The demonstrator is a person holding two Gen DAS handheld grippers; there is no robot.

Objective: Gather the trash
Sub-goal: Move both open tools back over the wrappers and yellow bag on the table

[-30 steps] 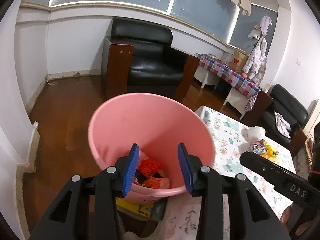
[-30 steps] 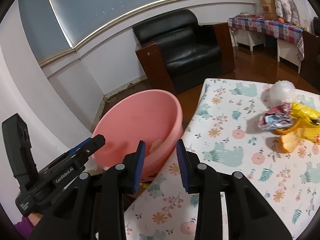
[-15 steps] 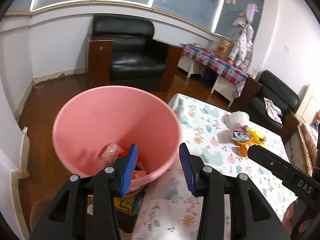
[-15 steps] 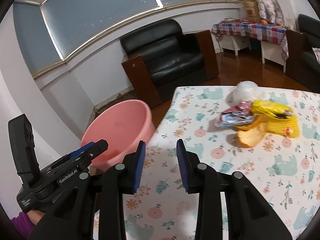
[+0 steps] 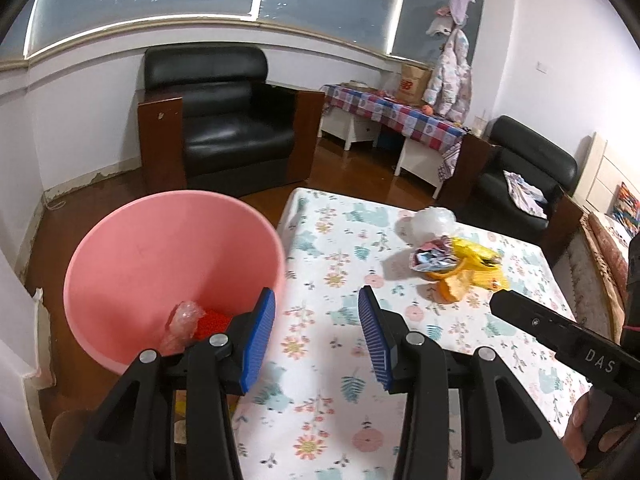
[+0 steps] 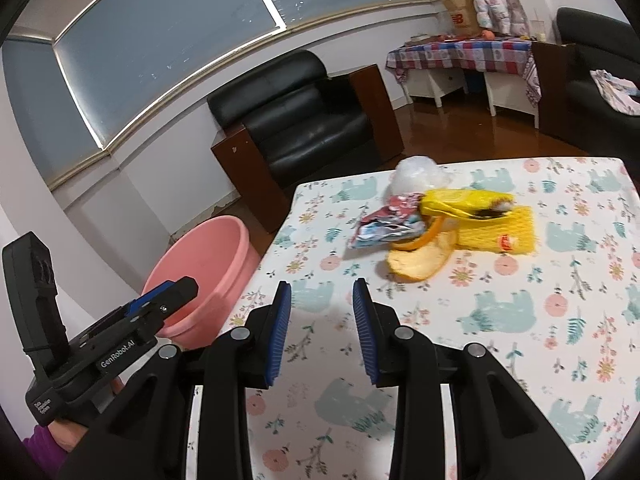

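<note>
Currently, the left gripper (image 5: 316, 336) is held with its blue pads parted and nothing between them, over the edge of the flower-printed tablecloth (image 5: 320, 420) just beside the pink bucket (image 5: 132, 256). No object is touched by it. The right gripper (image 6: 322, 332) is likewise held apart from everything, its pads separated by a narrower gap that is seen to be empty, above the tablecloth and well to the far side of the bucket. Inside the bucket, a crumpled clear wrapper (image 5: 182, 320) and something red are seen at the bottom. The remaining trash pile (image 6: 440, 224), made up of a yellow bag, a foil wrapper, orange peel and a white plastic wad, is found on the tablecloth, well apart from the bucket and ahead of both grippers.
</note>
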